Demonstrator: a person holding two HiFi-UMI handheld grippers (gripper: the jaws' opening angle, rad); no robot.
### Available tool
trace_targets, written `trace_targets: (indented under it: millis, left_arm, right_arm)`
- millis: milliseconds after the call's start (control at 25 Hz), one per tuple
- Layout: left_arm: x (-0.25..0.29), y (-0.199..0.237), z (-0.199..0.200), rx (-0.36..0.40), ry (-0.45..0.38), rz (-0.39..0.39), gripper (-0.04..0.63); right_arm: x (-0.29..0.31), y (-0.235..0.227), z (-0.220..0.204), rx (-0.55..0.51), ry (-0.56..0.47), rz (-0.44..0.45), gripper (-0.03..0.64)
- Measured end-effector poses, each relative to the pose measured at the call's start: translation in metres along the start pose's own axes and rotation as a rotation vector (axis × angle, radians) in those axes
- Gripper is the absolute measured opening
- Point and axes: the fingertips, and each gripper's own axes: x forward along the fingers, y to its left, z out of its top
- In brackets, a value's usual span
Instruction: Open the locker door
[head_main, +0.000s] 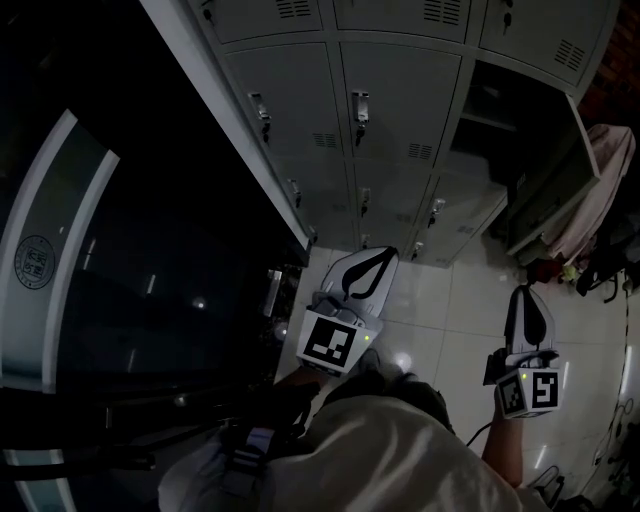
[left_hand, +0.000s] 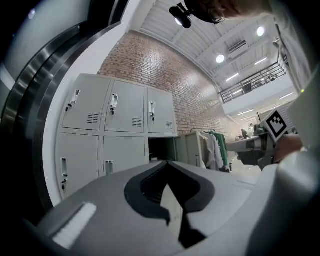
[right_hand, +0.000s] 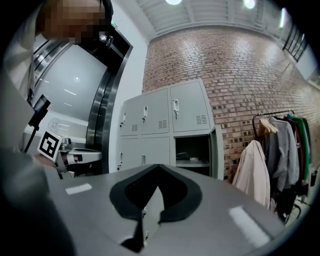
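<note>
Left gripper (left_hand: 167, 162): jaws clenched, tips meeting, nothing between. Right gripper (right_hand: 159, 165): same, empty. Closed grey metal locker door (left_hand: 125, 152) lies ahead, slightly left of left jaws, well apart. Its small latch handle (left_hand: 109, 166) stands upright. Left gripper seems nearer. 1 grey door (right_hand: 218, 150) already open, ahead-right of right jaws.

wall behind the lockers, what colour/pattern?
Red-brown brick wall, clearest in the right gripper view. The lockers in front are light grey.
</note>
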Motion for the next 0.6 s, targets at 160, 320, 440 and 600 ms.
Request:
trace_targets:
  millis: [160,320,440,600]
  left_arm:
    - [-0.028,-0.017,0.013,0.006,-0.01,0.023,0.067]
    - [-0.069,-0.047,0.034,0.027,-0.029,0.047,0.067]
    - [-0.107,-0.092,0.045,0.038,-0.023,0.053,0.067]
    - [-0.18,-0.171,0.047,0.042,-0.012,0.023,0.067]
  right_arm:
    - [-0.027,0.016,0.017,0.006,-0.007,0.02,0.002]
    - [-0.072,0.038,0.046,-0.008,-0.043,0.066,0.002]
    - [-0.129,0.049,0.067,0.008,-0.053,0.072,0.002]
    - [-0.235,0.068,0.092,-0.016,-0.078,0.055,0.002]
